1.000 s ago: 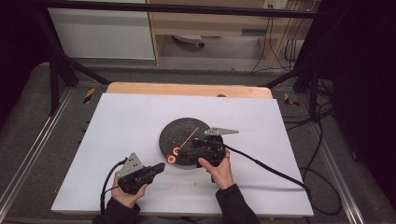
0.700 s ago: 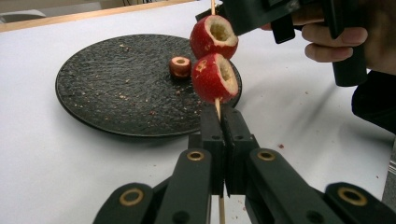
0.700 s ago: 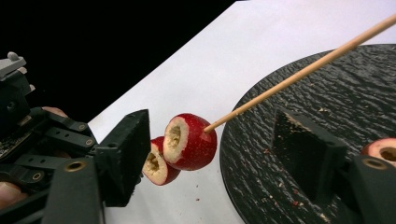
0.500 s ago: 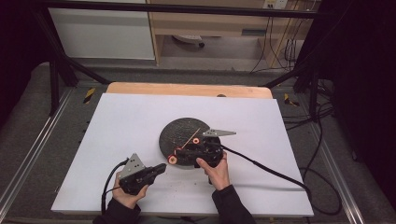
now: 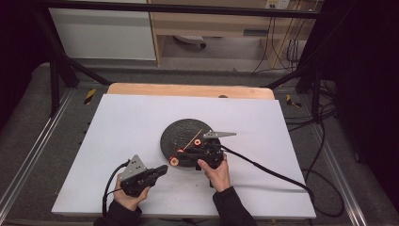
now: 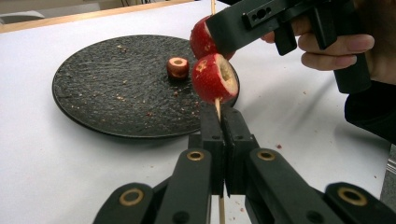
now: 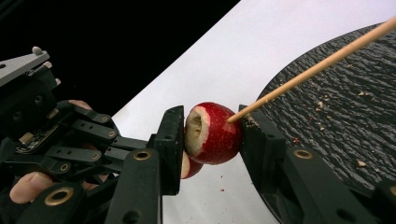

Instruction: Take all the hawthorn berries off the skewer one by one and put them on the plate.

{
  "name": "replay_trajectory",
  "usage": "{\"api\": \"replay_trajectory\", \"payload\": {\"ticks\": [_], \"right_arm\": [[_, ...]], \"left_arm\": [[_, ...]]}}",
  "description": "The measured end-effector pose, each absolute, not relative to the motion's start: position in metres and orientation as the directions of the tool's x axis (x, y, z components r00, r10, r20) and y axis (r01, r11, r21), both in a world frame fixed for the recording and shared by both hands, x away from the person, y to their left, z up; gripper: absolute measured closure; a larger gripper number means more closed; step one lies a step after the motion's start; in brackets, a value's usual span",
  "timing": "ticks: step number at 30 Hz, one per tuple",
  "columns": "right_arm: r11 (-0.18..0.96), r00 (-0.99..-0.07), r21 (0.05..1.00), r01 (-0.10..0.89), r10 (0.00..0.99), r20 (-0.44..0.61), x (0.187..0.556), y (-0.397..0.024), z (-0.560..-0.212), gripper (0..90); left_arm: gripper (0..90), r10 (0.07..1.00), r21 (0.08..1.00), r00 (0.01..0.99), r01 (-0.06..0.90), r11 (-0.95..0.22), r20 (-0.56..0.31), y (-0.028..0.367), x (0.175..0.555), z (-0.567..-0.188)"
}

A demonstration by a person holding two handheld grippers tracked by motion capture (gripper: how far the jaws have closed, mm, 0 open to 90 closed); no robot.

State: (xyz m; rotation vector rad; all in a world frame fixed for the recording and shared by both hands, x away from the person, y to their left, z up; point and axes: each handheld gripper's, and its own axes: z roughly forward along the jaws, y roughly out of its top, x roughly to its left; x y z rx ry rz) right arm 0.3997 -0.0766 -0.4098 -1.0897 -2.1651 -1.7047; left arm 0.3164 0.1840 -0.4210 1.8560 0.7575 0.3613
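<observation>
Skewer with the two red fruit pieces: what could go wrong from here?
1. The left gripper pinches the thin skewer low down; side force from the right gripper might bend or snap it.
2. The right gripper has just closed on the upper fruit piece, which is cored and could crush or split.
3. The lower fruit piece hangs beyond the plate rim and could drop onto the table if it slips.

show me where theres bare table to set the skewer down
Free: the white table sheet left of the round black slate plate, the strip behind it up to the wooden edge, and the right side beyond the black cable. Crowded: the plate's near rim, where both grippers meet at the wooden skewer of red fruit pieces.
</observation>
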Motion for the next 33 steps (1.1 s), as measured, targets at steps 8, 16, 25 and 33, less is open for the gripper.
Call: {"api": "replay_trajectory", "payload": {"ticks": [8, 16, 25, 33], "right_arm": [[0.075, -0.713, 0.765, 0.64, 0.43, 0.554, 0.401, -0.078, -0.407, 63.9], [0.056, -0.717, 0.783, 0.619, 0.448, 0.535, 0.404, -0.086, -0.395, 64.4], [0.059, -0.718, 0.788, 0.613, 0.457, 0.524, 0.408, -0.09, -0.39, 64.6], [0.043, -0.718, 0.797, 0.603, 0.464, 0.519, 0.412, -0.095, -0.385, 64.7]], "left_arm": [[88.4, 0.648, 0.912, 0.755, 0.329, -0.246, -0.098, 0.184, 0.316, -0.42], [88.4, 0.646, 0.917, 0.757, 0.32, -0.24, -0.095, 0.185, 0.315, -0.418], [88.4, 0.645, 0.919, 0.758, 0.317, -0.236, -0.096, 0.185, 0.314, -0.417], [88.4, 0.646, 0.921, 0.757, 0.312, -0.231, -0.094, 0.186, 0.314, -0.416]]}}
